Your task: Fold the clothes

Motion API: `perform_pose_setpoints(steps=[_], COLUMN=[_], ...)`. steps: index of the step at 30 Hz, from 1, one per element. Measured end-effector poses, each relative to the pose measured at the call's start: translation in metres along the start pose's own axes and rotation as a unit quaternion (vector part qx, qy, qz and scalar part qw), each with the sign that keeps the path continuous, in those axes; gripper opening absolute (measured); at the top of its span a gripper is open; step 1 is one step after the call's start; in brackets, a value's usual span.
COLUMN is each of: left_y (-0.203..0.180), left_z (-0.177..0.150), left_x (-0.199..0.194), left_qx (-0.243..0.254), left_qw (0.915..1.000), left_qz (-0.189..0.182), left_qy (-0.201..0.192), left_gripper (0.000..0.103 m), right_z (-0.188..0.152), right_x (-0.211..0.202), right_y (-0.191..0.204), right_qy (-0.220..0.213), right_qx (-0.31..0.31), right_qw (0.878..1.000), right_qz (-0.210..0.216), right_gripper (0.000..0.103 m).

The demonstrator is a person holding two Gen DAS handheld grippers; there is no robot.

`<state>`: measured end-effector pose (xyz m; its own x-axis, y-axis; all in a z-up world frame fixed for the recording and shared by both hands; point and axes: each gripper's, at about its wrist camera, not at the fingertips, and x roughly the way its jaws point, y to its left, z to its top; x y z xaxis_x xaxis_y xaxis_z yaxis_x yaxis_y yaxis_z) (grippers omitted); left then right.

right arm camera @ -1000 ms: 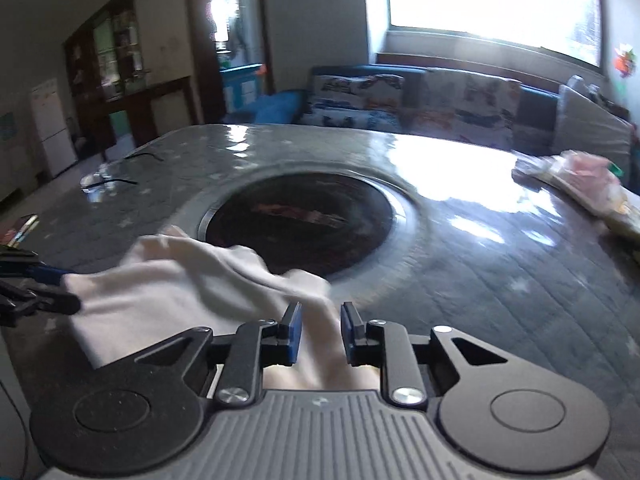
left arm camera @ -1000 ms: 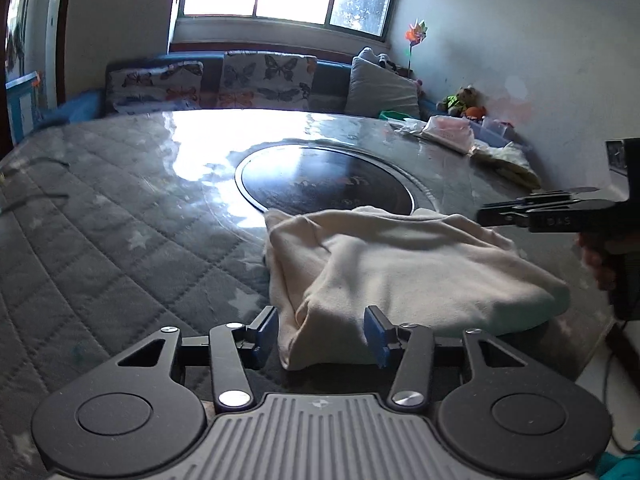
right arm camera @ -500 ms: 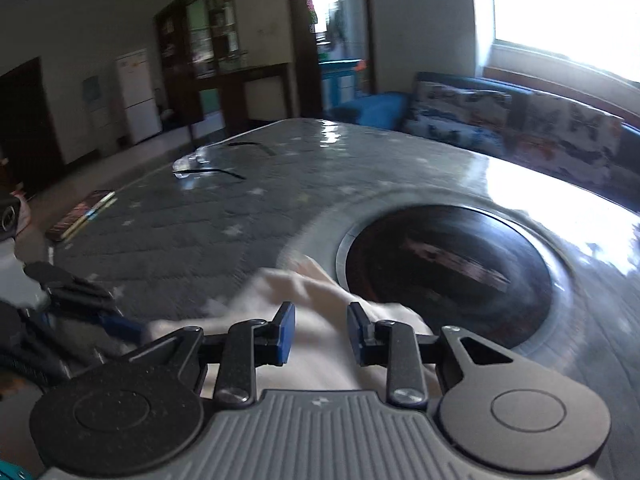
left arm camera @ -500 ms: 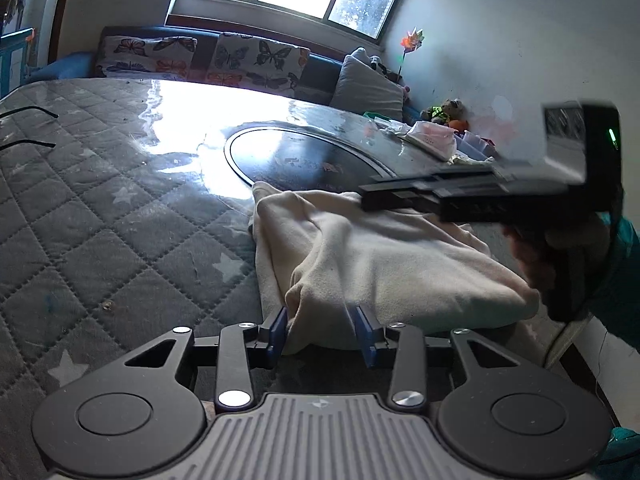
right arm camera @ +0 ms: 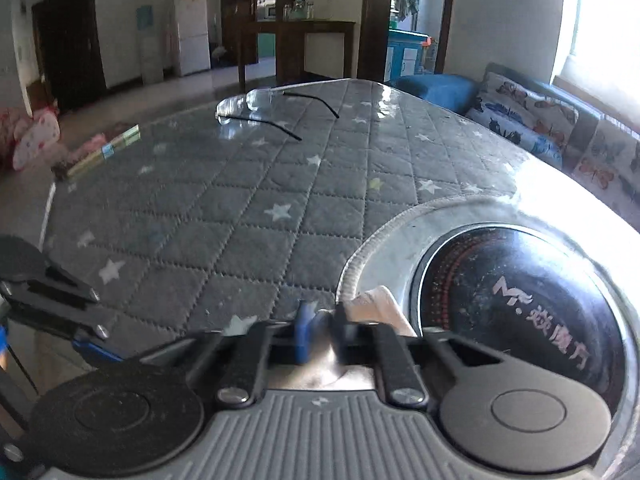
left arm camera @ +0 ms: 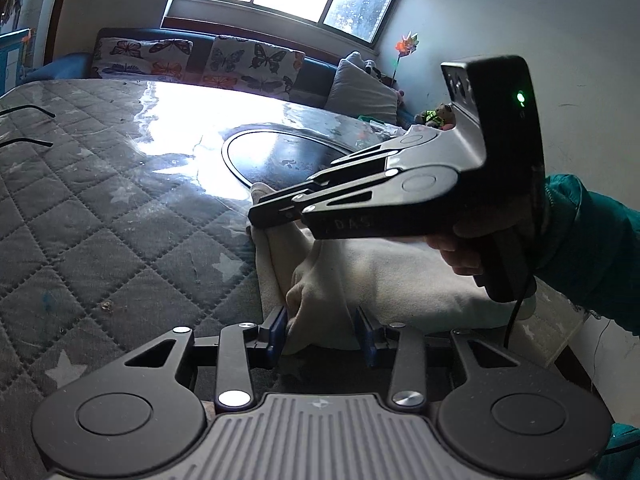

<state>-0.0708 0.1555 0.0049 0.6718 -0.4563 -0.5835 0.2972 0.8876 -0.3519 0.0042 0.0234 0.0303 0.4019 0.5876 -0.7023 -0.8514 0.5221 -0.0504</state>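
Note:
A cream garment (left arm camera: 384, 276) lies folded in a bundle on the quilted grey table cover, near the table's front edge. My left gripper (left arm camera: 322, 334) is open, its blue pads on either side of the bundle's near corner. My right gripper (left arm camera: 264, 220) reaches in from the right at the bundle's far left corner. In the right wrist view the right gripper (right arm camera: 320, 334) has its jaws close together on a cream fold (right arm camera: 380, 304) of the garment. The left gripper's fingers (right arm camera: 52, 296) show at the left edge there.
A round black induction plate (left arm camera: 280, 156) is set in the table behind the garment; it also shows in the right wrist view (right arm camera: 520, 304). Eyeglasses (right arm camera: 256, 108) lie at the far side. A sofa with butterfly cushions (left arm camera: 224, 60) stands beyond.
My right gripper swung across to the bundle's far left corner and its jaws narrowed on the cloth. My left gripper moved closer to the near corner and stayed open.

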Motion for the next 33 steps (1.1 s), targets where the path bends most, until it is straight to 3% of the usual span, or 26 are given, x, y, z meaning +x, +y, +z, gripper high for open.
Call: perform_pose_setpoints(steps=[7,16,23,27,30,33], left_y=[0.003,0.002,0.006,0.007,0.000,-0.011], left_z=[-0.002,-0.001,0.007,0.015,0.023,0.034], left_x=[-0.002,-0.004,-0.014,-0.024,-0.027,-0.017], left_qx=[-0.004,-0.007,0.001,0.004,0.016,0.030], left_qw=[0.9999,1.0000,0.9998,0.9986,0.9980,0.9980], left_qz=[-0.009,-0.006,0.020,0.045,0.040,0.025], left_qy=[0.000,0.002,-0.006,-0.028,-0.046,-0.050], left_gripper=[0.038,0.038,0.041,0.041,0.041,0.041], right_z=[0.009,0.000,0.004,-0.018,-0.047,-0.075], right_x=[-0.014,0.009,-0.043,-0.081,-0.101,-0.106], right_y=[-0.012,-0.026,-0.041,-0.040,-0.038,-0.048], right_qy=[-0.064,-0.031,-0.064,-0.055,-0.030,-0.002], right_qx=[0.057,0.112,0.126,0.105,0.093,0.120], right_qw=[0.996,0.993,0.990,0.993,0.994,0.991], right_qz=[-0.026,-0.006,-0.009,-0.026,-0.043,-0.066], right_gripper=[0.004,0.007,0.021,0.022,0.022,0.022])
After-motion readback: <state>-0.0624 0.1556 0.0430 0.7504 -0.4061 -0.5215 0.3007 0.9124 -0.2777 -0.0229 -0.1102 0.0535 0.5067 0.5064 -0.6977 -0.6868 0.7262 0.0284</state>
